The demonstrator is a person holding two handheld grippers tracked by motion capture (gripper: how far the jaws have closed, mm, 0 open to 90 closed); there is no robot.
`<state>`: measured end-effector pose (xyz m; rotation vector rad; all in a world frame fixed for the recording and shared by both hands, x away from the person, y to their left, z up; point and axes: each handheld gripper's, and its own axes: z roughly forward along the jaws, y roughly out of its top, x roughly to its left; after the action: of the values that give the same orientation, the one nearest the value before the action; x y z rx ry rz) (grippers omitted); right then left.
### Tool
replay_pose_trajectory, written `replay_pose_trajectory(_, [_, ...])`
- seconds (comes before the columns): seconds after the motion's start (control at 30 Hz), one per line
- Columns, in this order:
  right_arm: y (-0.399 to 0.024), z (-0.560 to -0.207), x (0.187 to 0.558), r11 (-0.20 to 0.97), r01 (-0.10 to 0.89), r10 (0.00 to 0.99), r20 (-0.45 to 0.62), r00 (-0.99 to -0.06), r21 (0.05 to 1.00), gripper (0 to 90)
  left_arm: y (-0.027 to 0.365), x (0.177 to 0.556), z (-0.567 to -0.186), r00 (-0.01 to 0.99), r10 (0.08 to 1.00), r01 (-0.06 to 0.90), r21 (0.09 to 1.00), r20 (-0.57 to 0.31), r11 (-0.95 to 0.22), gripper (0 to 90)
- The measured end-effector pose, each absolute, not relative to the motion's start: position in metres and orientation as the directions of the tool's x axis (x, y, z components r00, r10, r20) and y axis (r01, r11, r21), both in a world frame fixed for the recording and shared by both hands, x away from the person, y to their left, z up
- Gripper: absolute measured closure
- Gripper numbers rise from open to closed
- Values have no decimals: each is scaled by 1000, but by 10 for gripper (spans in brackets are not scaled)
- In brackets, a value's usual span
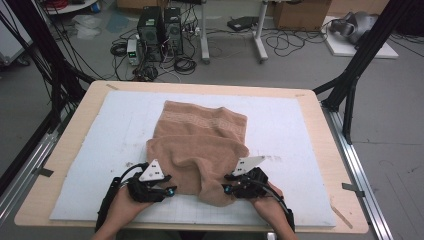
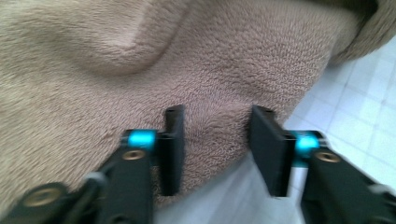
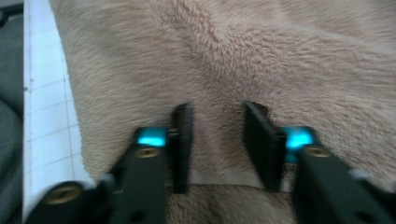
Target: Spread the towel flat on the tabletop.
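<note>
A tan terry towel (image 1: 200,145) lies rumpled in the middle of the pale gridded mat (image 1: 100,135), its near half doubled over on itself so a thick fold runs across it and a loose flap sags toward the person's edge of the table. The pile is plush and fuzzy; a woven band crosses the far part, which lies flatter. Up close, in the left gripper view, the cloth (image 2: 140,60) shows a soft dent and a rounded hem curving off to the right of the jaws, with bare mat beyond it. In the right gripper view the towel (image 3: 261,56) spreads ahead of and to both sides of the jaws, with a flat hem edge crossing just behind the fingertips and a strip of mat off to their left.

The left gripper (image 1: 159,189) sits at the towel's near left corner, held in a hand that comes in from the bottom edge. Its jaws stand apart with a clear gap, the towel's edge lying in and under that gap; the pads do not press on the cloth. One finger (image 2: 173,149) rests over the pile, the other (image 2: 270,149) hangs at the towel's border over the mat.

The right gripper (image 1: 229,189) is at the near right flap. Its fingers (image 3: 183,144) are likewise parted, with towel between and beneath them, not pinched.
</note>
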<state>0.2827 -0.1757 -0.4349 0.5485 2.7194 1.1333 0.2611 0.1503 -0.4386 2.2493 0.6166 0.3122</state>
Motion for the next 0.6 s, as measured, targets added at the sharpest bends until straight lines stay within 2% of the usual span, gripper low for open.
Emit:
replay_pose_trajectory(0.1, [-173,-436,284,654,262,369,4,-929,710,827,151,263,-438,857,515,331,741,23,-584,809])
replay_pose_trajectory(0.17, [-174,-434,286,653,259,360,9,-933,711,854,153,264,-437,855,518,331,748,19,-575,843])
replay_pose_trajectory(0.43, [-193,-405,288,633,236,383,-34,-923,738,866,178,268,-412,818,575,331,817,1,-472,857])
replay_pose_trajectory(0.6, [-206,-376,293,602,217,418,-73,-905,768,866,186,271,-383,807,590,287,854,28,-433,859])
